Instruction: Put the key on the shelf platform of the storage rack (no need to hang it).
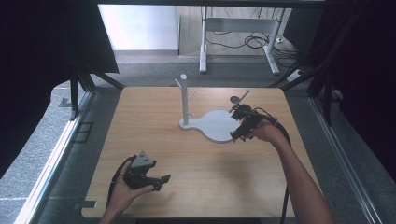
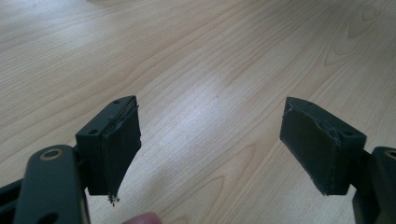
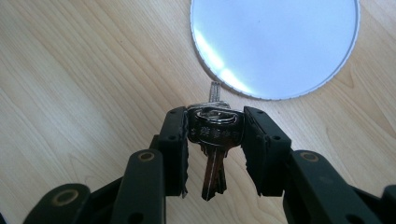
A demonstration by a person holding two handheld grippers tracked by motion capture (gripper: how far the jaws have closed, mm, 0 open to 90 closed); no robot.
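Holding a bunch of keys (image 3: 215, 140) clamped between the jaws of the right gripper (image 3: 215, 149), just off the rim of the white round base (image 3: 275, 46) of the peg stand (image 1: 184, 100), with wooden table (image 3: 70, 70) beneath. Gripping by the black key heads and the ring, blades hanging down toward the camera, one blade poking up toward the base. Resting low at the near left of the table, the left gripper (image 1: 161, 182), jaws spread wide with bare wood between the pads (image 2: 116, 144) and nothing held. Judging the likely aim as hanging the ring on one of the stand's short pegs (image 1: 191, 97); ring opening partly hidden by the jaws, so threading looks awkward. Risking a slip: a grip on stacked, smooth key heads could let one key pivot or slide out under a sideways nudge. Risking a knock too: approaching the thin post (image 1: 184, 107) with dangling blades could catch a peg and tip or shove the light stand, with no second gripper near to steady it. Risking a drop onto the base if released before the ring sits fully over a peg.
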